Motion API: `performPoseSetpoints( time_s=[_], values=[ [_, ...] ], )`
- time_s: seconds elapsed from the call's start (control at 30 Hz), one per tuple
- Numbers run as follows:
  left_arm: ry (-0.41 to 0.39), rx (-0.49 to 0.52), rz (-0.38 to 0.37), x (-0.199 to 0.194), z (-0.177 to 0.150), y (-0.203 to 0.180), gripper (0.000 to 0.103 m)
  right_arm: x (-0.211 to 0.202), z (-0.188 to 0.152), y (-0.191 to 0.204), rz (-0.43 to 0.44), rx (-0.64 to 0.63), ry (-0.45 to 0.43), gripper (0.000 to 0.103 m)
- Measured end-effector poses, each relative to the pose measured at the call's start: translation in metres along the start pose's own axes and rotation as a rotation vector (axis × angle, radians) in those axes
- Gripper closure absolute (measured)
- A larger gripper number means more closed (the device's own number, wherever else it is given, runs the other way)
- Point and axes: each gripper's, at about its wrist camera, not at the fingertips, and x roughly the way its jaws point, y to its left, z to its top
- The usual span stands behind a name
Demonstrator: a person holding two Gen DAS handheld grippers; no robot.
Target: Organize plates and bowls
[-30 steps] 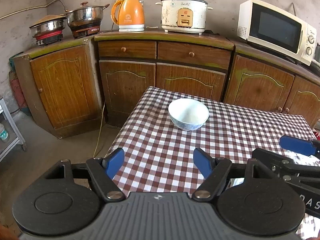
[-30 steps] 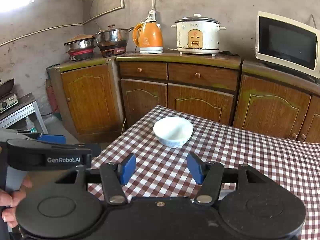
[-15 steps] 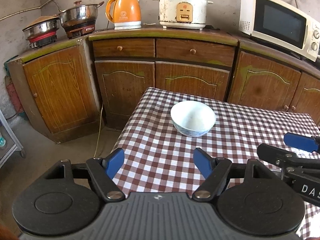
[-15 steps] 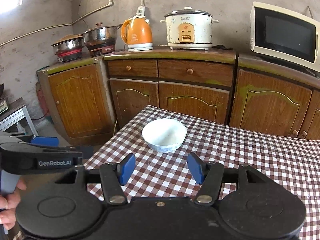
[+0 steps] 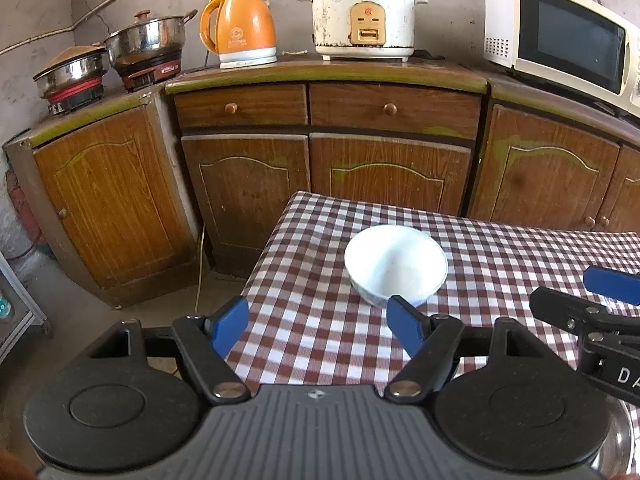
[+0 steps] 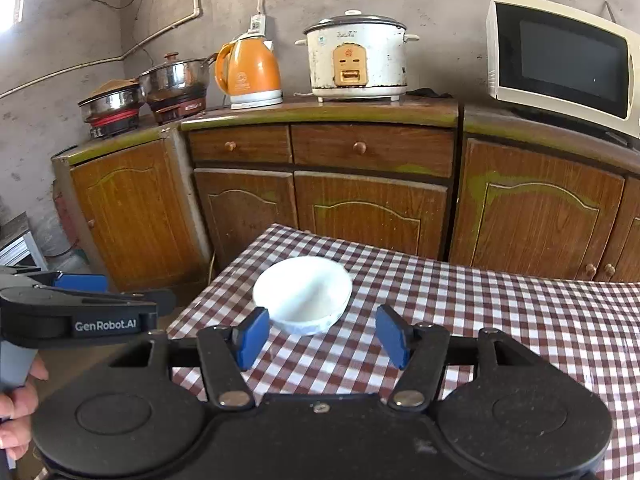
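A white bowl [image 5: 395, 264] stands upright and empty on the brown-and-white checked tablecloth [image 5: 316, 280], near the table's far left corner. My left gripper [image 5: 318, 324] is open, and the bowl lies just beyond its right fingertip, apart from it. In the right wrist view the same bowl [image 6: 303, 292] sits just ahead of my right gripper [image 6: 323, 334], which is open with nothing between its blue pads [image 6: 252, 336]. Neither gripper touches the bowl. The left gripper's body [image 6: 76, 314] shows at the left of that view, held by a hand [image 6: 16, 404].
Wooden cabinets [image 5: 384, 168] stand close behind the table, carrying an orange kettle [image 5: 242, 32], a rice cooker [image 5: 362, 16], a microwave [image 5: 560, 36] and pots [image 5: 146, 46]. A shiny metal rim [image 5: 618, 440] shows at the lower right. The table's left edge drops to the floor [image 5: 132, 312].
Both grippers have moved forward over the table toward the bowl, which now looks larger and sits close to the fingertips. The jaws of both look about as wide as before.
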Motion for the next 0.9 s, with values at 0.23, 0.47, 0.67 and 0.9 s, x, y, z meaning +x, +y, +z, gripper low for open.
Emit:
performPoseSetpoints(
  time_s=[0.23, 0.47, 0.67, 0.9],
  values=[
    [0.0, 0.01, -0.002, 0.018, 0.008, -0.008, 0.025, 0.022, 0.006, -0.011, -0.014, 0.01, 0.007, 0.03],
    [0.026, 0.014, 0.006, 0.043, 0.008, -0.012, 0.025, 0.048, 0.004, -0.019, -0.029, 0.013, 0.026, 0.029],
    [0.035, 0.019, 0.013, 0.062, 0.011, -0.015, 0.025, 0.069, 0.002, -0.024, -0.037, 0.012, 0.038, 0.029],
    [0.063, 0.008, 0.012, 0.086, 0.012, -0.017, 0.025, 0.096, 0.004, -0.03, -0.046, 0.014, 0.059, 0.028]
  ],
)
